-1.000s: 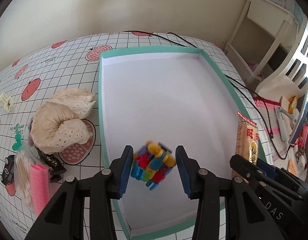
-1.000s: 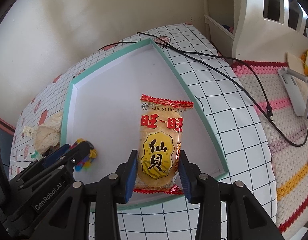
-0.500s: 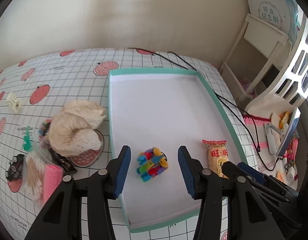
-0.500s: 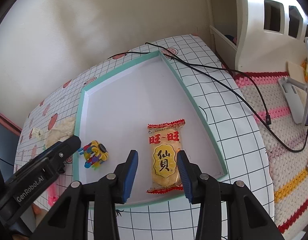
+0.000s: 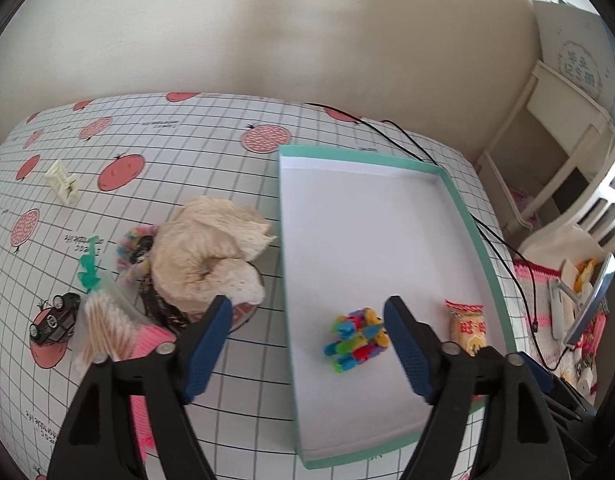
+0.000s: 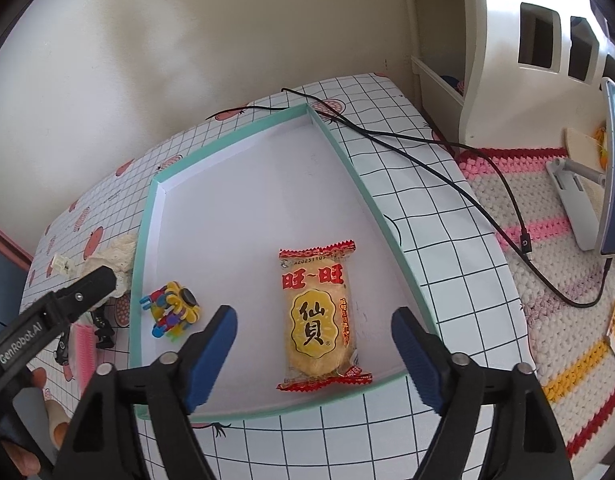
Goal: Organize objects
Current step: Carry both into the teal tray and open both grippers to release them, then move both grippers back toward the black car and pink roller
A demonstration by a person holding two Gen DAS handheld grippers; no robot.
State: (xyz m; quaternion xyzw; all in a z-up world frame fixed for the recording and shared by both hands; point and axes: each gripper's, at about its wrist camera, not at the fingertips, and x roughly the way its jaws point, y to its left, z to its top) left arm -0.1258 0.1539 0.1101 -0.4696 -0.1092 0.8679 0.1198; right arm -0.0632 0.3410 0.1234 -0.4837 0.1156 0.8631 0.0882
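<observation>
A teal-rimmed white tray [image 5: 463, 204] [image 6: 343, 152] lies on the gridded tablecloth. In it rest a colourful plastic block toy [image 5: 357, 338] [image 6: 172, 309] and a yellow rice-cracker packet [image 6: 317, 320] [image 5: 467, 328]. My left gripper [image 5: 307, 344] is open and empty, raised above the tray's left rim, with the toy by its right finger. My right gripper [image 6: 313, 354] is open and empty, held above the near end of the packet.
Left of the tray lie a cream lace cloth [image 5: 207, 256], a pink comb [image 5: 147, 344], cotton swabs [image 5: 103, 328], a black toy car [image 5: 53, 320], a green clip [image 5: 87, 268] and a white clip [image 5: 63, 182]. A black cable [image 6: 447, 168] runs off the table's right side.
Both grippers let go of their objects, opened wide and pulled back and up. The toy and the packet now lie in the tray. The left gripper swung left.
</observation>
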